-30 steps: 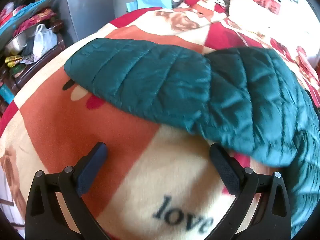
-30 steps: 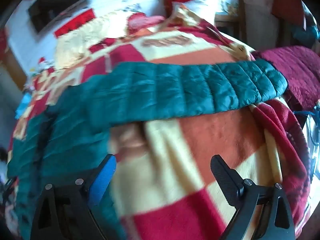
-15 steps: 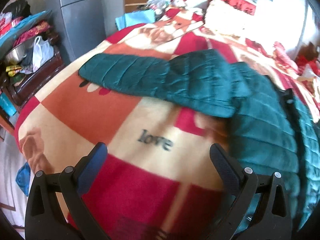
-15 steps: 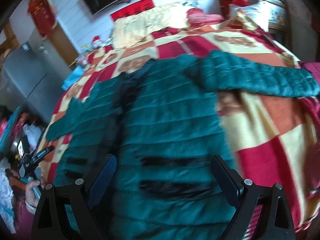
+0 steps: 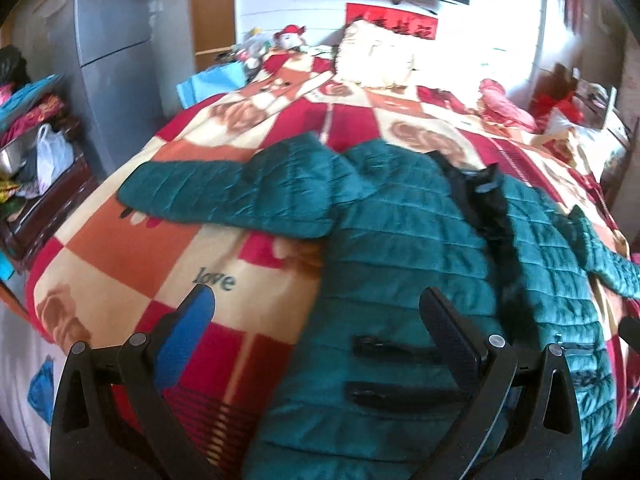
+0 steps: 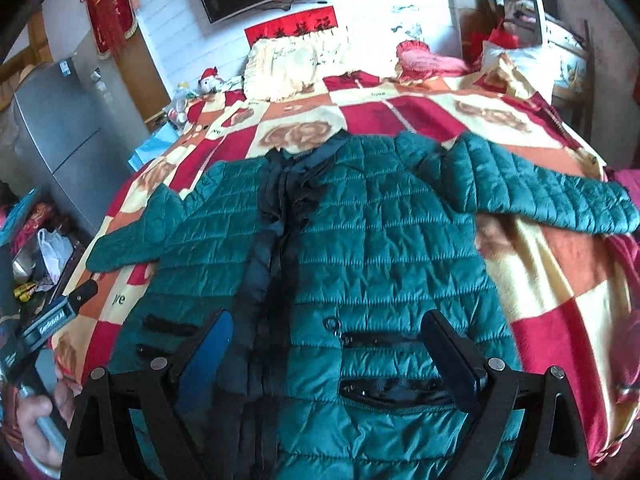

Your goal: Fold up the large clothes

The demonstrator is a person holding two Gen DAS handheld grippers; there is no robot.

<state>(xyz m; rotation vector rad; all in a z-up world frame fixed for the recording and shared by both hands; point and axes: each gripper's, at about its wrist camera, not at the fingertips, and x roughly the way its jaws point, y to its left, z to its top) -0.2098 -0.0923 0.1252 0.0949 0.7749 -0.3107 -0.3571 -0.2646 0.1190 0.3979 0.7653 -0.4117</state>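
Your left gripper [image 5: 316,320] and right gripper [image 6: 326,342]: jaws spread wide, gripping nothing, above the green jacket [image 6: 360,240] on the bed [image 6: 560,280]

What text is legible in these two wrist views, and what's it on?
"love": dark print on a cream square of the blanket, left wrist view.
"re": tail of another blanket word beside the jacket, right wrist view.
Gold characters on the red banner above the pillows: too blurred to read.
White label on the left gripper body: too blurred to read.
Small blanket words near the pillows: too small.
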